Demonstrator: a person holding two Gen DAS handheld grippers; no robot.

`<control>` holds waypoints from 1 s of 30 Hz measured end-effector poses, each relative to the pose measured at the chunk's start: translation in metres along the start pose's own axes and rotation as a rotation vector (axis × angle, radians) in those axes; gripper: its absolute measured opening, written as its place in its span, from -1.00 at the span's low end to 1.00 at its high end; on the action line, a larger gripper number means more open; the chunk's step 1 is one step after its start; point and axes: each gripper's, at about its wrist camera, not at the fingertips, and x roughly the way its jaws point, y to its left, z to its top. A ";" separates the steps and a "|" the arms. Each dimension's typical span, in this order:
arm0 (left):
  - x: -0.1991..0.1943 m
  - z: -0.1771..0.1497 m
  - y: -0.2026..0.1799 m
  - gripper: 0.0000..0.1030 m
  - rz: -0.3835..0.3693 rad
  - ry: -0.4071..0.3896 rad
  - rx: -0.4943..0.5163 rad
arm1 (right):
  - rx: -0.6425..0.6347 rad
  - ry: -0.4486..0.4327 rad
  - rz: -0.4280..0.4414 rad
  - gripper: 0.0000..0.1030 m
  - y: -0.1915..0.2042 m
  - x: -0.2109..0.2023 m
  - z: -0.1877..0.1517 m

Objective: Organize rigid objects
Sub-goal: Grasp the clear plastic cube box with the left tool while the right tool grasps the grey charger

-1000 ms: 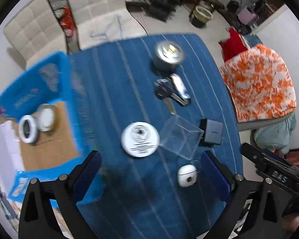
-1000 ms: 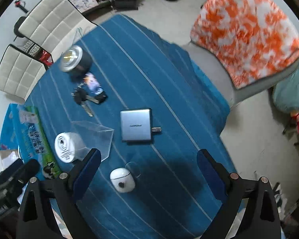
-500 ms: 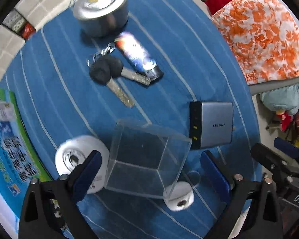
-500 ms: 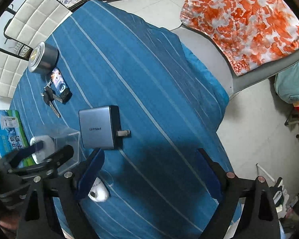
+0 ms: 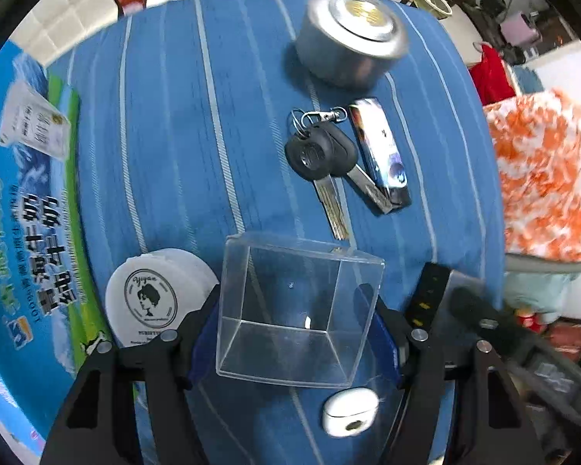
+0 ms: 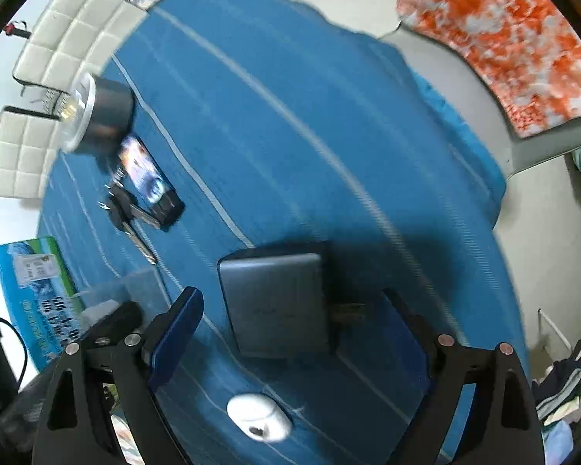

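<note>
A clear plastic box (image 5: 294,310) lies on the blue striped tablecloth (image 5: 174,135). My left gripper (image 5: 296,333) is open with its blue pads on either side of the box, close to its walls. A grey charger block (image 6: 275,306) with a plug lies on the cloth between the open jaws of my right gripper (image 6: 290,333). The charger's black end also shows in the left wrist view (image 5: 426,290). A white earbud case (image 5: 350,410) sits just in front of both grippers; it also shows in the right wrist view (image 6: 259,422).
A white round tin (image 5: 151,298) lies left of the clear box. Car keys (image 5: 321,155), a dark lighter-like item (image 5: 379,151) and a round metal tin (image 5: 352,38) lie farther out. A blue printed carton (image 5: 23,213) stands at the left. An orange-patterned chair (image 6: 503,38) is beyond the table edge.
My left gripper has dropped down and closed in around the clear box. My right gripper has moved down and forward over the grey charger.
</note>
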 end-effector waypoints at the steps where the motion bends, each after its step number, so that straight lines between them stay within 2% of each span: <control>1: 0.001 0.003 0.008 0.29 -0.041 0.023 -0.026 | -0.008 0.016 -0.015 0.75 0.002 0.007 0.000; 2: 0.000 0.006 0.015 0.29 -0.068 0.038 -0.045 | -0.029 0.001 -0.042 0.70 0.006 0.008 -0.001; 4: -0.002 0.009 0.023 0.29 -0.107 0.058 -0.073 | -0.073 -0.015 -0.126 0.45 0.012 0.008 -0.006; 8: -0.008 0.008 0.030 0.45 -0.158 0.079 -0.081 | -0.078 0.009 -0.132 0.45 0.008 0.009 -0.009; 10: -0.010 0.004 0.029 0.46 -0.165 0.087 -0.072 | -0.075 0.024 -0.128 0.45 0.005 0.008 -0.009; 13: -0.011 0.005 0.023 0.46 -0.144 0.085 -0.054 | -0.074 0.029 -0.118 0.46 -0.002 0.005 -0.009; 16: -0.004 0.013 0.006 0.53 -0.086 0.071 -0.031 | -0.076 0.026 -0.132 0.46 -0.002 0.004 -0.008; 19: 0.013 0.016 0.001 0.53 -0.051 0.108 -0.015 | -0.084 0.035 -0.157 0.46 0.000 0.005 -0.007; 20: 0.014 0.018 -0.004 0.57 -0.039 0.098 -0.005 | -0.085 0.035 -0.158 0.46 0.000 0.005 -0.008; 22: 0.018 0.019 -0.013 0.57 0.017 0.102 0.024 | -0.086 0.036 -0.155 0.46 -0.001 0.005 -0.008; 25: 0.020 0.020 -0.019 0.57 0.029 0.097 0.034 | -0.086 0.042 -0.151 0.46 -0.003 0.005 -0.009; 27: 0.021 0.019 -0.021 0.57 0.049 0.123 0.044 | -0.074 0.050 -0.134 0.46 -0.005 0.005 -0.008; 30: 0.008 0.019 -0.013 0.57 0.001 0.114 -0.001 | -0.070 0.048 -0.121 0.46 -0.008 0.005 -0.008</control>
